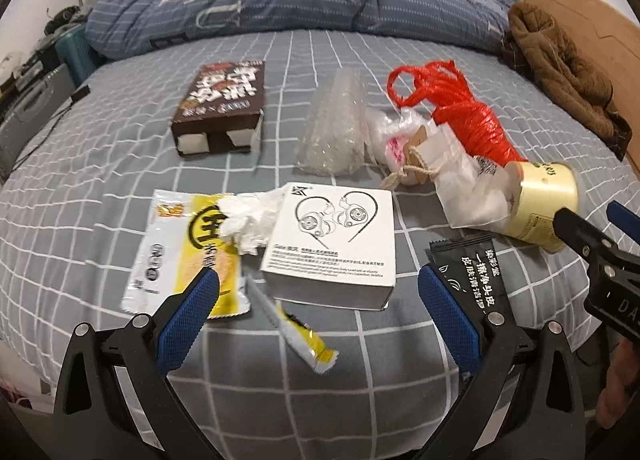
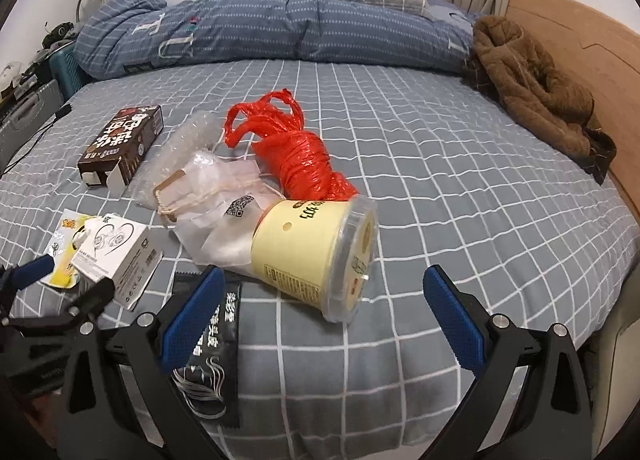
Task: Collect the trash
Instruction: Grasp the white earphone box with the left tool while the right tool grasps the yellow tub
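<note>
Both tools gape wide over the bed point(image 1: 120, 147): left tool point(image 1: 316, 306) before the white box point(image 1: 332, 236), right tool point(image 2: 320, 308) before the yellow cup point(image 2: 316, 252).

left wrist: low, near bed point(image 1: 400, 372) | right wrist: alike, seemingly rightward | shared: cup point(image 2: 312, 248)

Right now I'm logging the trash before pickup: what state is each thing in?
Left gripper: open, empty.
Right gripper: open, empty.
Yellow cup: on its side, lid on.
Brown box: end flaps open.
White box: lying flat, closed.
Red bag: crumpled.
Tissue: wadded.
</note>
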`<move>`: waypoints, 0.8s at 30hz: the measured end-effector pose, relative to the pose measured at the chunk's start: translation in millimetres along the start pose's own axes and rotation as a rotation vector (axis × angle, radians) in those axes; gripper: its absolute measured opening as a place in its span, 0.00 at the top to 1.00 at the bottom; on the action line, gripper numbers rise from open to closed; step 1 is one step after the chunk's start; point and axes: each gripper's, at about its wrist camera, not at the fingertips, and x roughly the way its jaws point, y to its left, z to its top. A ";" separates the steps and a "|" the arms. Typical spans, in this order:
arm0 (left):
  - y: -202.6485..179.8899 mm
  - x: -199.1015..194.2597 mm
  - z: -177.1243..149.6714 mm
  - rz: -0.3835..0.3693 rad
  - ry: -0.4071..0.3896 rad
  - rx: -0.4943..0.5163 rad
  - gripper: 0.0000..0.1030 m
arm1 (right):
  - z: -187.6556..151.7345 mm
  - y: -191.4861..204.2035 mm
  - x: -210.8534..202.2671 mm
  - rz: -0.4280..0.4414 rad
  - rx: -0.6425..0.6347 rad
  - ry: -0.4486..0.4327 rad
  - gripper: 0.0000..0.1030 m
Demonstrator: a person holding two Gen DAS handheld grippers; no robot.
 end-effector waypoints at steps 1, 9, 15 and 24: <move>-0.2 2.4 0.4 -0.004 0.003 0.001 0.06 | 1.7 1.3 3.6 0.000 0.002 0.005 0.07; -0.5 18.5 7.2 -0.014 0.030 0.002 0.13 | 11.0 5.5 28.7 -0.002 0.037 0.053 0.13; -3.8 26.0 10.7 -0.036 0.043 0.019 0.21 | 15.0 12.0 38.4 0.027 0.053 0.078 0.19; -2.4 39.3 9.9 -0.043 0.074 0.011 0.29 | 14.8 8.0 51.3 -0.018 0.080 0.114 0.30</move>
